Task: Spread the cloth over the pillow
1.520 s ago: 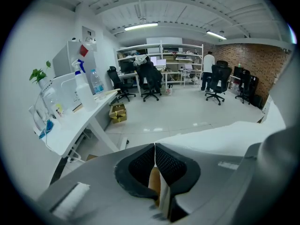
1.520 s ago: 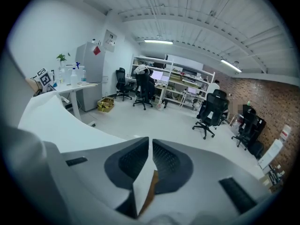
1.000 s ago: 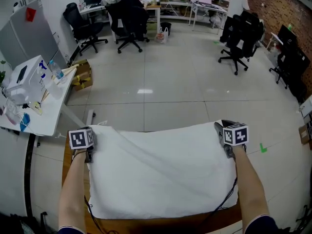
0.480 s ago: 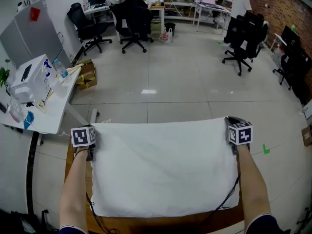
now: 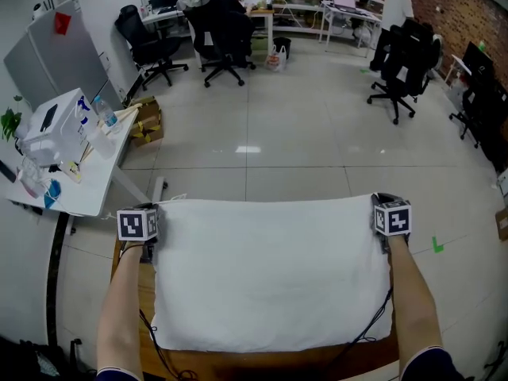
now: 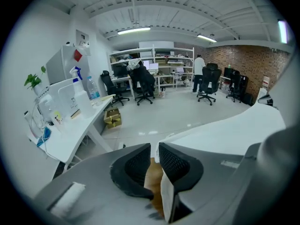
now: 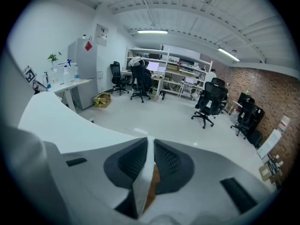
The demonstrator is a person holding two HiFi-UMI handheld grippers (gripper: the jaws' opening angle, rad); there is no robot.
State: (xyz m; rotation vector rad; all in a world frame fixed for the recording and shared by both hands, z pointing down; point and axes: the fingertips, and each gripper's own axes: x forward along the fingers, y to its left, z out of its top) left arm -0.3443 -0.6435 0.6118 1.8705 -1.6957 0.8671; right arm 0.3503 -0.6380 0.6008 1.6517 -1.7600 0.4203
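Now spread smooth, a white rectangular cloth [image 5: 270,268] covers most of a brown wooden table [image 5: 262,362] in an open office, its far edge drawn straight between two hand-held tools. At the far left corner, the left gripper [image 6: 154,161] has just been opening its jaws. They stand slightly apart, the cloth's edge hanging against one pad and bare wood showing in the gap. At the far right corner, the right gripper [image 7: 151,158] has just eased its jaws a touch but pinches the cloth's corner between its pads. What lies under the cloth is hidden.
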